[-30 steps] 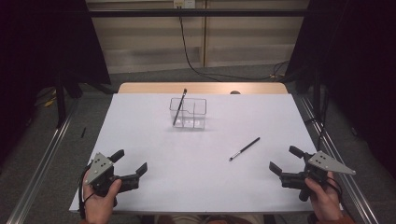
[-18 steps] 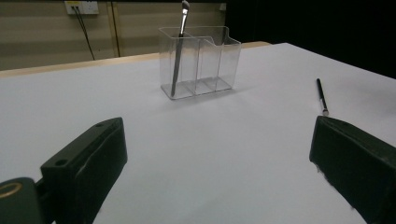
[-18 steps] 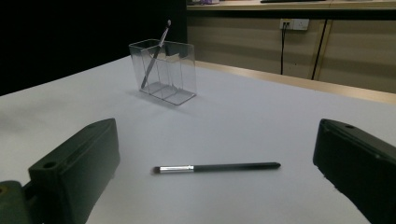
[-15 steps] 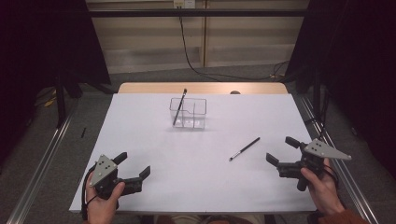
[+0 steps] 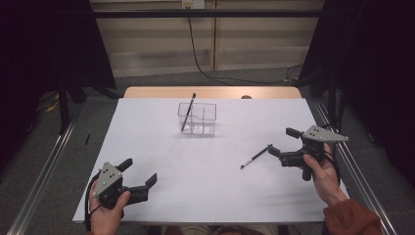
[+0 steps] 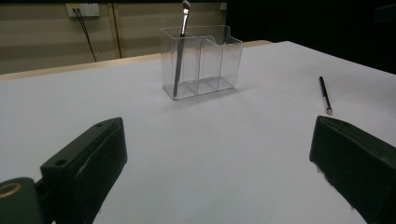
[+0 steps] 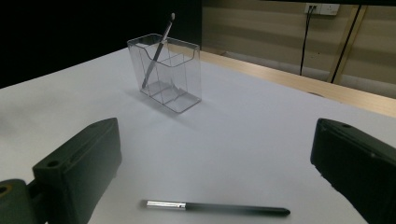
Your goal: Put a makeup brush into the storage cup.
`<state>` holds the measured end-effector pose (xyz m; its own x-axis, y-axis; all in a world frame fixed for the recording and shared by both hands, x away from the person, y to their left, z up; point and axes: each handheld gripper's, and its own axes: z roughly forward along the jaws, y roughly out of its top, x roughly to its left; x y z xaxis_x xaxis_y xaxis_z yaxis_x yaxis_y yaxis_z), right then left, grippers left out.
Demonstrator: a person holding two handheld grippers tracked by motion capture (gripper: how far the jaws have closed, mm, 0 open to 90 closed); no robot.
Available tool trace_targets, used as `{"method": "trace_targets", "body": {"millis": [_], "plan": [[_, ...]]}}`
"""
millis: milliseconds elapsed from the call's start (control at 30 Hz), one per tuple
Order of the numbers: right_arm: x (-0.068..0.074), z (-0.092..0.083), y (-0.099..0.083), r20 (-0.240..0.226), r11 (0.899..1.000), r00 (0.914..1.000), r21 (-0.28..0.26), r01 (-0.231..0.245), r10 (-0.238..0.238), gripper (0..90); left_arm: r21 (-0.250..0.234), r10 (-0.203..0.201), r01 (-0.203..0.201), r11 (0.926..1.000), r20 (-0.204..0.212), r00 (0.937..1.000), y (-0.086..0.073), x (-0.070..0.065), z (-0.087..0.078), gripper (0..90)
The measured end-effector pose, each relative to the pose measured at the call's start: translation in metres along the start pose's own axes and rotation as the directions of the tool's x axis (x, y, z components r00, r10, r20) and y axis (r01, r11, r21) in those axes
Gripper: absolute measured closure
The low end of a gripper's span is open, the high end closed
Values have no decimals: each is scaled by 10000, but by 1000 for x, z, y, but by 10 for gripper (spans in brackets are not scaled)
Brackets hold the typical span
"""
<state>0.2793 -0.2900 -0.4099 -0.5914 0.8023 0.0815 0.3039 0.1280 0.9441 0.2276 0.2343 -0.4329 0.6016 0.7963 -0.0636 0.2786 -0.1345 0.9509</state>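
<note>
A clear plastic organizer (image 5: 198, 119) (image 6: 201, 60) (image 7: 166, 71) with compartments stands at the middle back of the white table. A slim brush (image 5: 188, 111) (image 6: 179, 46) (image 7: 157, 48) leans in its left compartment. A second black brush (image 5: 255, 156) (image 6: 324, 94) (image 7: 215, 207) lies flat on the table, right of centre. My right gripper (image 5: 283, 142) is open, just right of that brush, which lies between and a little ahead of its jaws. My left gripper (image 5: 139, 171) is open and holds nothing near the front left edge.
The white table (image 5: 147, 137) ends at a wooden strip (image 5: 210, 92) at the back. Metal rails (image 5: 44, 171) run along both sides on the grey floor. A black cable (image 5: 198, 54) hangs down the back wall.
My right gripper has moved forward and leftward up to the lying brush. My left gripper has shifted slightly back toward the front edge.
</note>
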Motion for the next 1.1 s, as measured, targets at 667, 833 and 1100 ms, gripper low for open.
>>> {"method": "trace_targets", "body": {"millis": [667,833,1100], "plan": [[-13,46,23,-269,9976,9976,249,643,-636,1,173,13,-15,9998,134,9999,-2,1,2,41],[-16,49,21,-398,9936,9977,962,592,-556,1,168,-65,64,9998,26,10000,-2,1,1,41],[-19,50,18,-787,9767,9956,2042,660,-508,2,176,-74,73,9998,61,10000,-2,2,1,41]]}}
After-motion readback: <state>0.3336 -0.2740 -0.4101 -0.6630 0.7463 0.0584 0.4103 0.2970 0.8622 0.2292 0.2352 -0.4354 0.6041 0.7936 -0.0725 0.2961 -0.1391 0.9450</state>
